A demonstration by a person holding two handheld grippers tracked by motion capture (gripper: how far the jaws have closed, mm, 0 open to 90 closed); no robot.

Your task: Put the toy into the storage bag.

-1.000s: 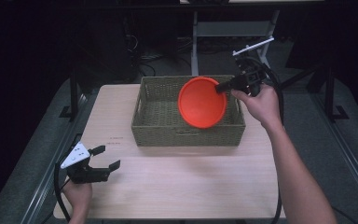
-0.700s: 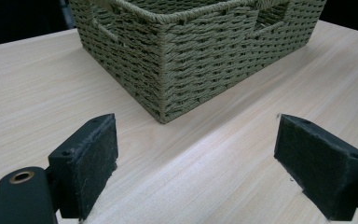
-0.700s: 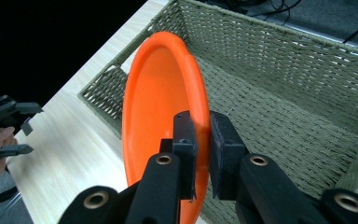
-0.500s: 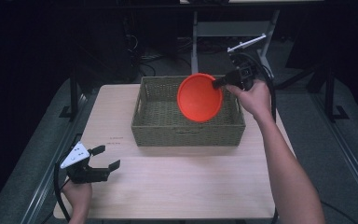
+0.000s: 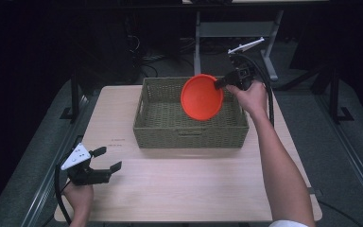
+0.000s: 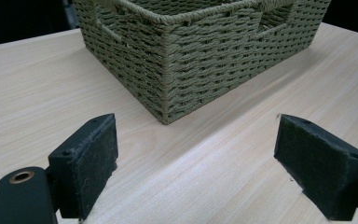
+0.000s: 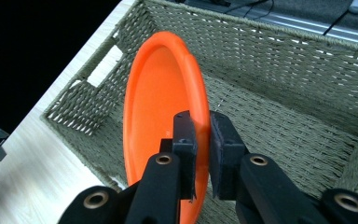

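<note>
An orange plate (image 5: 202, 97) hangs on edge above the woven basket (image 5: 160, 131), tilted toward the camera in the high view. My right gripper (image 5: 220, 84) is shut on the plate's rim, its pads (image 7: 185, 135) pinching the orange plate (image 7: 156, 112) over the basket's inside (image 7: 279, 116). My left gripper (image 5: 108, 159) rests low at the table's front left, open, with nothing between its pads (image 6: 86, 154). It faces a corner of the basket (image 6: 177, 51).
The light wooden table (image 5: 194, 189) has bare room in front of the basket and to both sides. Grey table legs and cables (image 5: 227, 33) stand on the dark floor behind. The person's right forearm (image 5: 276, 165) crosses the table's right side.
The right gripper has lifted the orange plate a little higher and toward the basket's far right. The left gripper has stayed put.
</note>
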